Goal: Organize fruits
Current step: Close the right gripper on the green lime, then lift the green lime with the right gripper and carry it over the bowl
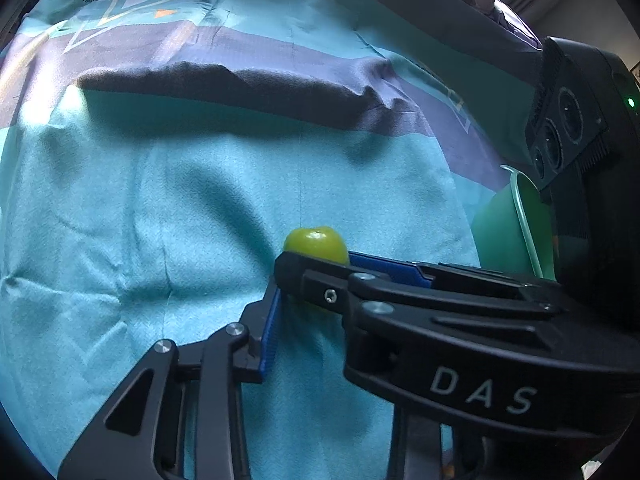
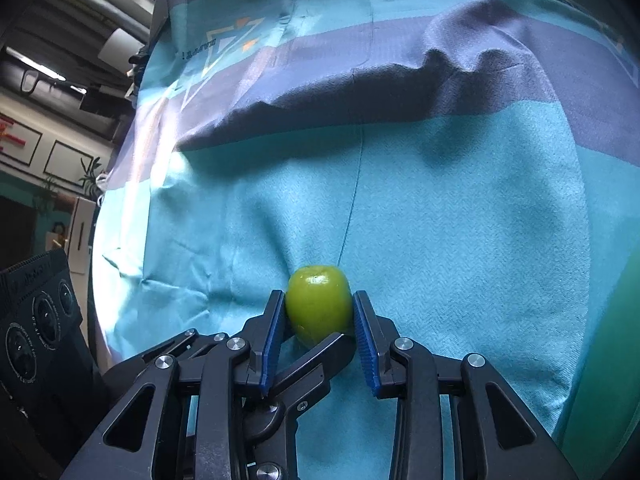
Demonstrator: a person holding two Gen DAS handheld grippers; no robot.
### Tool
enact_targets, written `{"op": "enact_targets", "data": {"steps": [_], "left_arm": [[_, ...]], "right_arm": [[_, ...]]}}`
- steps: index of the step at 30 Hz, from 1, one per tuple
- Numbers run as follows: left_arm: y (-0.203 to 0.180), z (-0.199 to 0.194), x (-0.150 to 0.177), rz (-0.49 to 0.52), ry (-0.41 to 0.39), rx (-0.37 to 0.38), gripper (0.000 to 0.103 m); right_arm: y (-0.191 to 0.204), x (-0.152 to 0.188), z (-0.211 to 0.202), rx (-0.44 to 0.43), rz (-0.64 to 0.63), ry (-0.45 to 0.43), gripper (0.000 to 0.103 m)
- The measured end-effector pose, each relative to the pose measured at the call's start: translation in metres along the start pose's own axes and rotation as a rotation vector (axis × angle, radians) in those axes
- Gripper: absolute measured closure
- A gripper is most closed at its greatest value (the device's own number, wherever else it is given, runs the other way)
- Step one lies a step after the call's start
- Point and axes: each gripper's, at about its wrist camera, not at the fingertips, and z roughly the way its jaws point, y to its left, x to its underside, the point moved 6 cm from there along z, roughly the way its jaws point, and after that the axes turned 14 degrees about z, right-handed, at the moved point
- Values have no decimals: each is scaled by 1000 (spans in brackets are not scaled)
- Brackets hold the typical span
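Green fruit is pinched between blue pads of the right gripper, fingers narrowed onto its sides, just above the teal cloth. In left wrist view the same fruit is seen w/ the left gripper fingers closed in around it; contact can't be told. Green bowl is near, at the right edge.

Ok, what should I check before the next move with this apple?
1. Right gripper pads on both sides of the apple: ok.
2. Left gripper out of the way: not ok, one finger reaches in between the right pads.
3. Left gripper squeezing the apple too: cannot tell.
4. Bowl in sight nearby: ok.
5. Room inside the bowl: cannot tell.
6. Apple lifted off the cloth: cannot tell.
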Motion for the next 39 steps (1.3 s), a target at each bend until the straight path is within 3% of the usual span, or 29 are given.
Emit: {"op": "enact_targets", "data": {"steps": [21,39], "left_arm": [[-17,-59,0,120,-119,-53,71],[-43,-85,-5,212,-205,-64,73]], "right_arm": [[25,13,-40,-61,-30,-159,66],[35,27,-76,-96,-34,-303,66]]}}
